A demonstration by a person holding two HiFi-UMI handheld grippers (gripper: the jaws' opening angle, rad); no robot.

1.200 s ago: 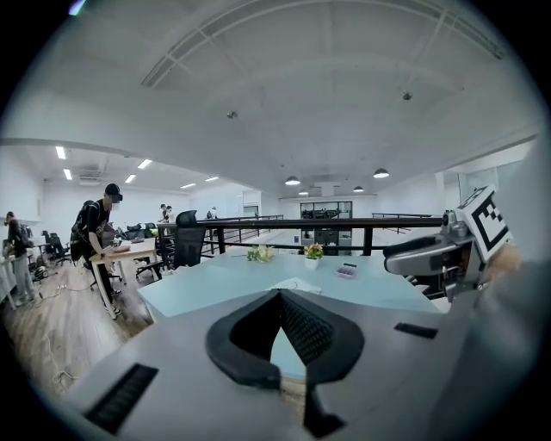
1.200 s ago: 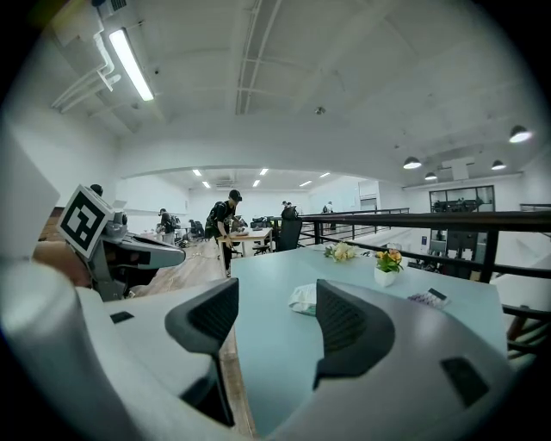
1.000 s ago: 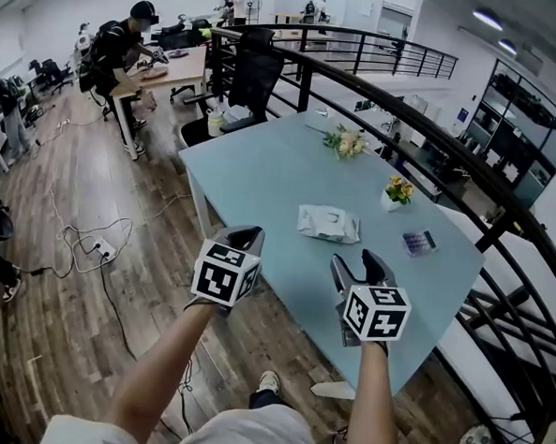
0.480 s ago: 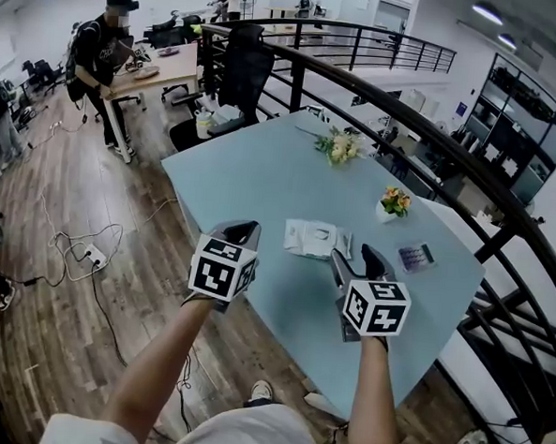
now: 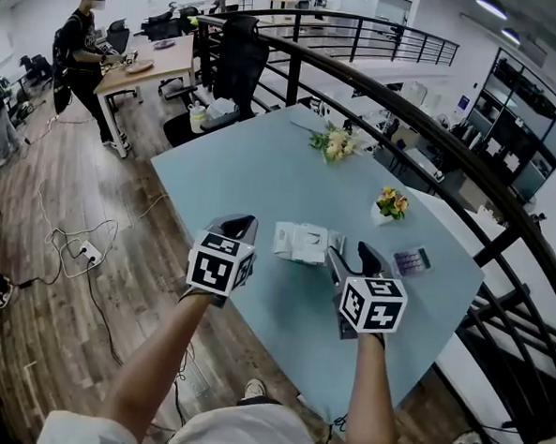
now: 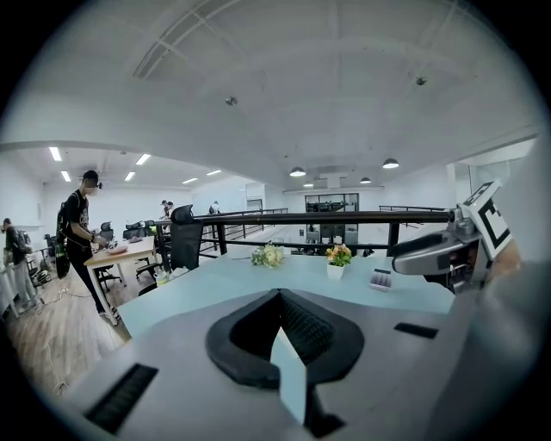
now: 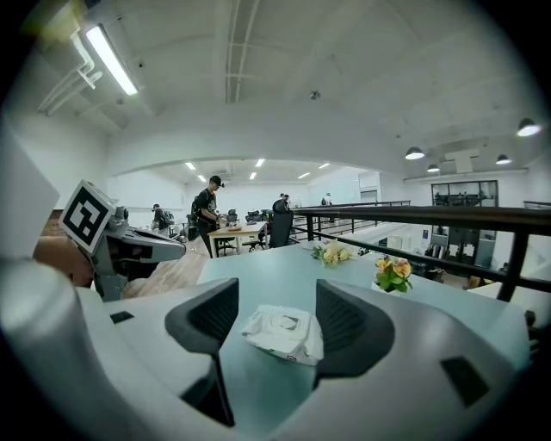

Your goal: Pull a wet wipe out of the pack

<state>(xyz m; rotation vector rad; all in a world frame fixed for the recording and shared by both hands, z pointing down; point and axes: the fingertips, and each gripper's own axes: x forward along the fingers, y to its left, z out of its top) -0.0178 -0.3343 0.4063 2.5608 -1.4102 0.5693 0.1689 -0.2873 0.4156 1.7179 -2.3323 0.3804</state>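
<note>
Wipe pack [image 5: 305,242] lies on counter [image 5: 254,159] by its near edge, untouched. Right tool [image 5: 351,259] is spread and lined up on the pack; left tool [image 5: 237,229] is pressed together, empty. Pack should be pinned down first, then the wipe pinched at the top opening and drawn straight up.

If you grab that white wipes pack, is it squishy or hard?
Probably squishy: the wipes pack looks crumpled and soft-sided. It lies flat on the table, so it shouldn't roll. Likely light enough to slide when a wipe is tugged.
</note>
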